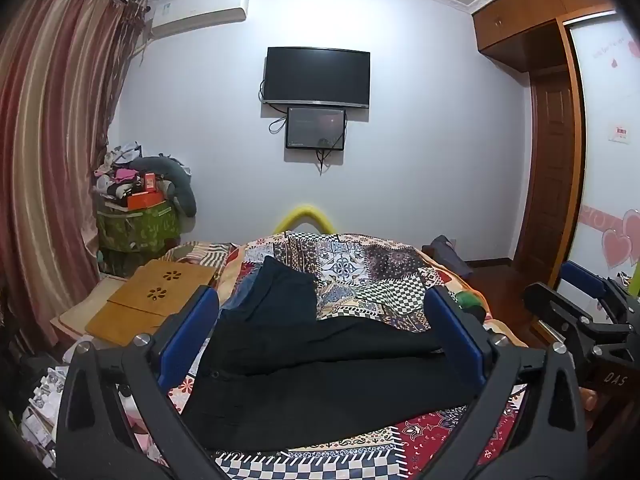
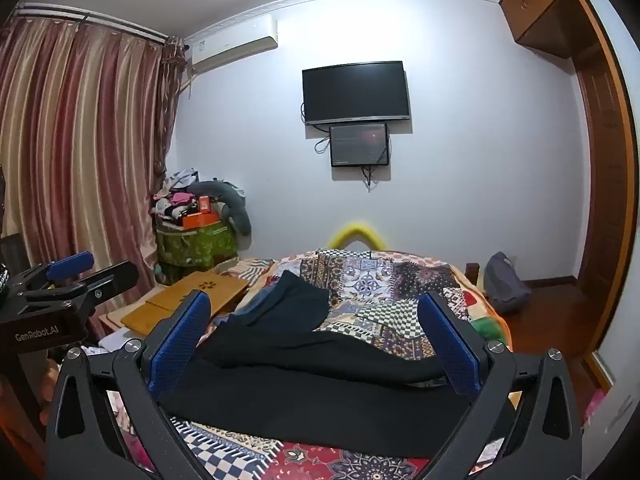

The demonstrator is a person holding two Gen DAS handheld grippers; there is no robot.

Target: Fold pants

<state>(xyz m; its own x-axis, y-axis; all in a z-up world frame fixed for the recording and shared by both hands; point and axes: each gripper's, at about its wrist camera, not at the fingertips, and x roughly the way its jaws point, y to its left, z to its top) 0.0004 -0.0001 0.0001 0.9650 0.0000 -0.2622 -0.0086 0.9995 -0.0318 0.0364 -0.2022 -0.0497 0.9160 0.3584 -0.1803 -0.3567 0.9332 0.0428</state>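
Note:
Black pants [image 1: 328, 380] lie across the near part of a bed with a patchwork quilt [image 1: 360, 276], one leg lying over the other. They also show in the right wrist view [image 2: 320, 388]. A dark blue garment [image 1: 280, 292] lies just behind them. My left gripper [image 1: 320, 328] is open and empty, held above the pants. My right gripper [image 2: 316, 332] is open and empty too, also above the pants. The right gripper shows at the right edge of the left view [image 1: 588, 312], and the left gripper shows at the left edge of the right view [image 2: 68, 280].
A wooden lap desk [image 1: 156, 300] lies on the bed's left side. A green hamper piled with clothes [image 1: 136, 216] stands by the curtain [image 1: 52, 160]. A TV [image 1: 316, 76] hangs on the far wall. A grey bag [image 2: 504, 280] and wardrobe [image 1: 560, 160] are on the right.

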